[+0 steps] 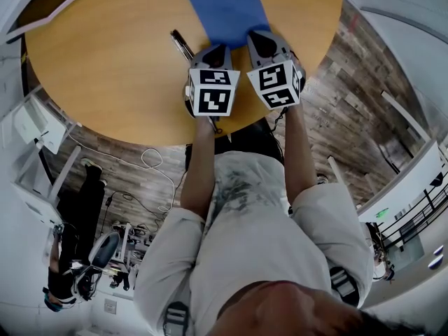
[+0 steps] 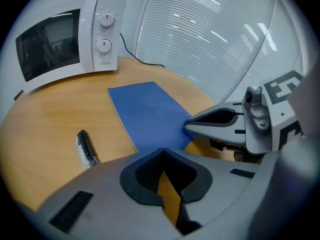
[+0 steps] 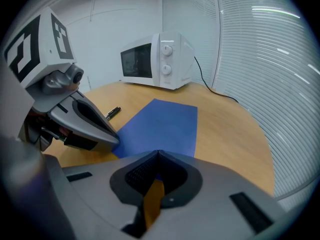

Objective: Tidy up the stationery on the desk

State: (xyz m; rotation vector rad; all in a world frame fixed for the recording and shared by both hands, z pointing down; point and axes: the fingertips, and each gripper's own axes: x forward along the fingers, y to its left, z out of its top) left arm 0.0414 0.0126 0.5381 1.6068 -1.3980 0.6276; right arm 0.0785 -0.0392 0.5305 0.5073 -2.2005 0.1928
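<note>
Blue notebook (image 1: 225,5) by pens (image 1: 180,44); L gripper (image 2: 161,151), R gripper (image 3: 159,154) closed

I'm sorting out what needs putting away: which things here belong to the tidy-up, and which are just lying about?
Job:
- blue sheet
- pens

Just there:
- microwave
- its cable

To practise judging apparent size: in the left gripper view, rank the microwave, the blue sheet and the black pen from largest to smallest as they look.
1. microwave, though it stands farthest away.
2. blue sheet, close behind; its near end is hidden.
3. black pen, clearly smallest.
</note>
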